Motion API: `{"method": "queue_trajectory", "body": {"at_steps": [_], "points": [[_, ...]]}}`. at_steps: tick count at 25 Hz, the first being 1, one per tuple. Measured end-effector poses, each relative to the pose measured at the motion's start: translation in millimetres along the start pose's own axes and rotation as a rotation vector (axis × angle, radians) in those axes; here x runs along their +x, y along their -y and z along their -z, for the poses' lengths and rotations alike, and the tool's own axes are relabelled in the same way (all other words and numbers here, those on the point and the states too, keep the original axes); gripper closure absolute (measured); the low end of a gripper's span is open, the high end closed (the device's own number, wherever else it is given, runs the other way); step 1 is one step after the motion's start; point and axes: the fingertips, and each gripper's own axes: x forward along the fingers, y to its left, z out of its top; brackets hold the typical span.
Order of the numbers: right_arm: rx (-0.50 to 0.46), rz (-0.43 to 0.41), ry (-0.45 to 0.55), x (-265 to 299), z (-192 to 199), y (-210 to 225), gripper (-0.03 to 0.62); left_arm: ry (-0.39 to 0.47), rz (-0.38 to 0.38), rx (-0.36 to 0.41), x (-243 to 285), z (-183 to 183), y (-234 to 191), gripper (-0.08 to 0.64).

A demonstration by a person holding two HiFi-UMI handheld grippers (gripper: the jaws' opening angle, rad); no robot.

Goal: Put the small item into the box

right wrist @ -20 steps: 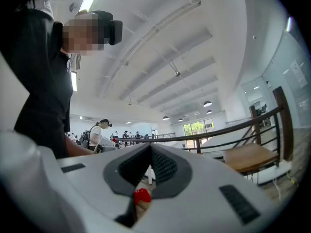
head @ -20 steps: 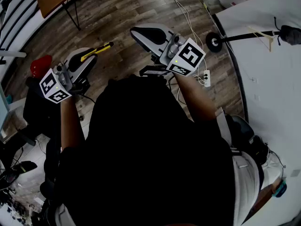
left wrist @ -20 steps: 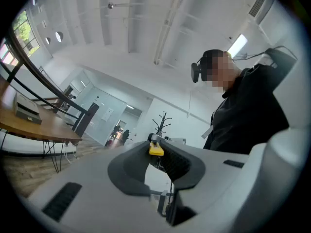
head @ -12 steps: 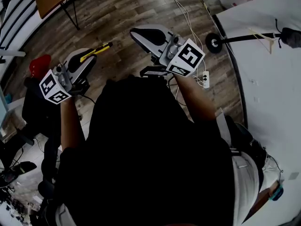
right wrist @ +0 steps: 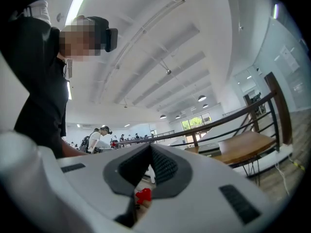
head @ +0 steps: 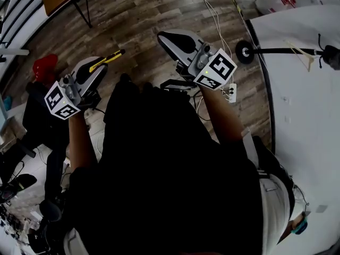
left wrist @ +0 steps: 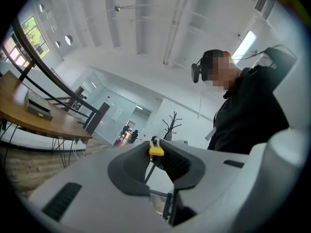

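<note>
Wood floor (head: 138,15) lay below, with a white table (head: 303,89) at the right. The person's dark torso (head: 170,185) filled the lower head view, and both grippers were held up ahead of it, well apart. Right gripper (right wrist: 150,145): jaws met at the tips, nothing between them. Left gripper (left wrist: 155,141): jaws clamped on a small yellow item (left wrist: 156,150), which was pinched at the very tips. In the head view its length stuck out past them.
</note>
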Motion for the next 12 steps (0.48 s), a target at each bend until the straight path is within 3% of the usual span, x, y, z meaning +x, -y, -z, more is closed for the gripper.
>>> {"method": "queue_trajectory", "body": {"at_steps": [4,12], "points": [[0.031,0.002,-0.021,20.7,7.8,29.2,0.581,0.015,-0.028,-0.025,-2.3,-8.4,-34.9,0.485],[0.015,-0.007,-0.059,113.4,2.2,107.0,0.582,0.037,-0.041,-0.051,-6.9,-45.1,-148.7,0.485]]}}
